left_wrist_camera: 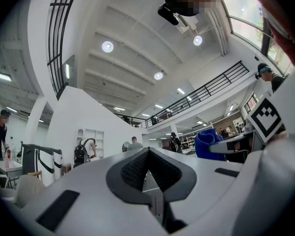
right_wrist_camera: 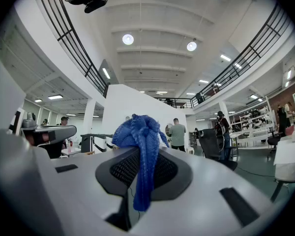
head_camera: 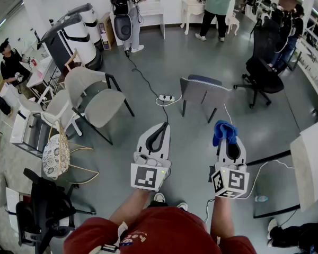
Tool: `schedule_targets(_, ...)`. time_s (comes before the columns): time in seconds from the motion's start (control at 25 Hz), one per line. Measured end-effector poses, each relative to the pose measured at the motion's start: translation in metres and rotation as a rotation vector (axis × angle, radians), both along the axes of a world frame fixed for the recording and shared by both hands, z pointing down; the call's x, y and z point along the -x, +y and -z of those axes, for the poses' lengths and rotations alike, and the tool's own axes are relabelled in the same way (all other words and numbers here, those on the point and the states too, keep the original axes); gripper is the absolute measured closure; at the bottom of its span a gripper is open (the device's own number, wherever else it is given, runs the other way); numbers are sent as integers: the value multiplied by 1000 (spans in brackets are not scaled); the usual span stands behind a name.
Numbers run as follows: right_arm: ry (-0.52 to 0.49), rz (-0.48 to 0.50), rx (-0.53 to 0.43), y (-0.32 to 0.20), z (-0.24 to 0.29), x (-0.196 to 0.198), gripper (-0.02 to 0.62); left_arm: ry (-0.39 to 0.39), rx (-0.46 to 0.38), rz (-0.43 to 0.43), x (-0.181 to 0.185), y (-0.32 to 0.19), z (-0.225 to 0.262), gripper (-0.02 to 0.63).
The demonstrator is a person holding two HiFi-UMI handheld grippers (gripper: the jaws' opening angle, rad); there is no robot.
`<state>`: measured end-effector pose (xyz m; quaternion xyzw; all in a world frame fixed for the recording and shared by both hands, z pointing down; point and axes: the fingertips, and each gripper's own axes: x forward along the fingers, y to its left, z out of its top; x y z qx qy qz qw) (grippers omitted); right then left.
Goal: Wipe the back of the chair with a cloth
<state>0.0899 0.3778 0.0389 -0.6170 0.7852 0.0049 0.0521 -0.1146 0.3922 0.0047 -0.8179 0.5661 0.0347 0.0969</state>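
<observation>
Grey floor (head_camera: 164, 52); dark chair (head_camera: 204, 93) stands on it ahead of both tools, its back towards the camera, well apart from them. Left tool (head_camera: 161, 127) held low in front of the person, jaws brought together, nothing between them (left gripper view: tips meet). Right tool (head_camera: 227, 139) beside it, jaws clamped on the blue cloth (head_camera: 224, 131), which bunches above the tips and hangs down between them in the right gripper view, clear of the chair.

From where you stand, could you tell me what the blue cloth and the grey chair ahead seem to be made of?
Blue cloth: a knitted or woven textile, matte; a coarse looped weave shows. Grey chair: matte shell, likely fabric or plastic; thin dark legs look metal.
</observation>
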Motion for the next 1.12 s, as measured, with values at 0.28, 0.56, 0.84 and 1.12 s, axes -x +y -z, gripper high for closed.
schedule_targets(0.28,0,4,3,4,0,12,535,8,-4,2,9,6,1,592)
schedule_targets(0.56,-18,6,4,-3,-2,27,535,9,2,16,31,1,-3,592)
schedule_targets(0.84,-25,18,-20,-11,-4,66,535,20,17,16,71,-10,-14,592)
schedule_targets(1.12,-21,-4,2,-33,-14,83,535,36,27,-4,88,-36,-25,592)
